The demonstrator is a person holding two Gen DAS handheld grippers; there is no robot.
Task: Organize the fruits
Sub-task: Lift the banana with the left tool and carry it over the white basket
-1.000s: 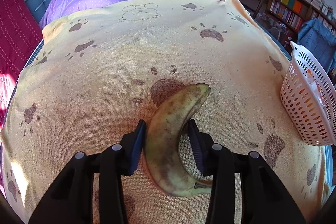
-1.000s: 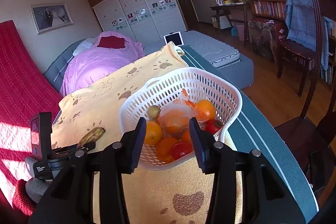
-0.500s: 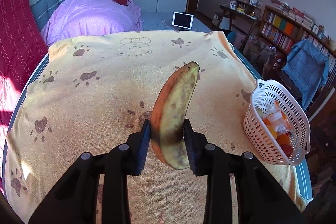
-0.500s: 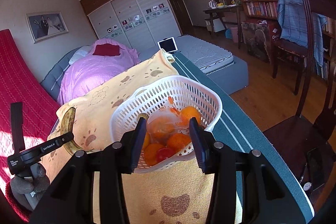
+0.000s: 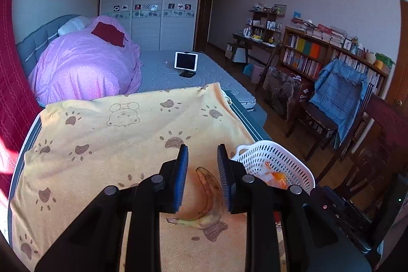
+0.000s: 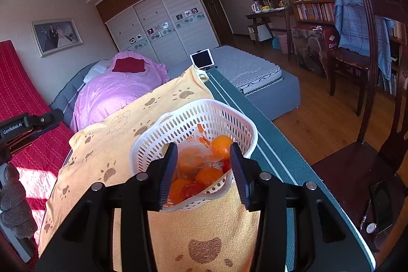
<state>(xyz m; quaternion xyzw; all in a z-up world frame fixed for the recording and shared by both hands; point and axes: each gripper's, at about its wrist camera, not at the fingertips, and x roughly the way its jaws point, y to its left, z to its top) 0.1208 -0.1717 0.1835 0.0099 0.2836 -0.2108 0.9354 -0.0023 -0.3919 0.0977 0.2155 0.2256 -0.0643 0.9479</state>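
Observation:
A spotted yellow banana (image 5: 207, 198) lies on the paw-print towel (image 5: 107, 144), far below my left gripper (image 5: 202, 152). That gripper hangs high over the towel, its jaws closing to their narrowest, and nothing is between the pads. To its right stands a white perforated basket (image 5: 276, 159). In the right wrist view the basket (image 6: 193, 116) holds oranges (image 6: 221, 147), a bagged orange (image 6: 190, 161) and a red tomato (image 6: 192, 190). My right gripper (image 6: 202, 152) hovers just before the basket's near rim, open and touching nothing.
The towel covers a table whose teal striped edge (image 6: 267, 144) runs close by the basket's right side. A wooden chair (image 6: 367, 165) stands beyond that edge. A bed with a purple quilt (image 5: 84, 68) lies behind. The left tool's black housing (image 6: 28, 125) shows at the far left.
My left gripper closed on the banana and lifted it. The banana has since left the jaws and lies on the towel, while the gripper kept rising. The right gripper barely shifted.

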